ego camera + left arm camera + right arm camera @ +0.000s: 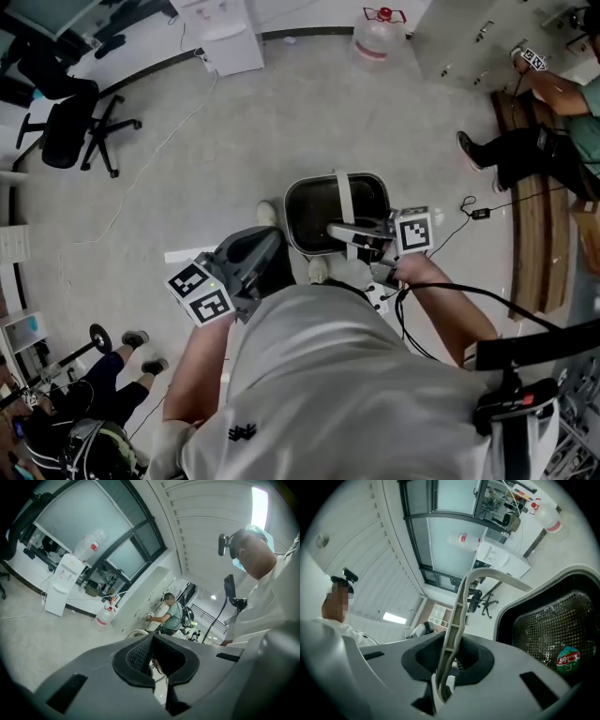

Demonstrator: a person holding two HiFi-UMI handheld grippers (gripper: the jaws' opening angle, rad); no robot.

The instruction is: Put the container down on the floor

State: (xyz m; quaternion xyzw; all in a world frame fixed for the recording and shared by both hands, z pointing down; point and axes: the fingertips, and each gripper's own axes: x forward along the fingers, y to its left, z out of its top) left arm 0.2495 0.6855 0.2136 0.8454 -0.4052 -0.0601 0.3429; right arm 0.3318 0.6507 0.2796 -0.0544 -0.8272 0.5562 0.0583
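Two grippers in my hands; right gripper (450,660) has its jaws pinched nearly together on the pale handle (457,616) of the container (553,620), the thin strap running up between the pads; left gripper (157,660) has its jaws drawn together with nothing between them.

Head view: container (337,211) is a dark bin with a light rim, straight below me, just ahead of my shoes, over the pale floor (234,141); cannot tell if its base touches the floor; handle (347,202) arches across its top and right gripper (339,229) clamps it from the right; left gripper (272,239) hangs just beside the bin's left edge, apart from it.

Inside the bin: dark mesh lining, one small round green-and-red item (568,658) at the bottom.

Around: office chair (70,122) far left; water jug (378,37) at top; seated person (534,141) at right.
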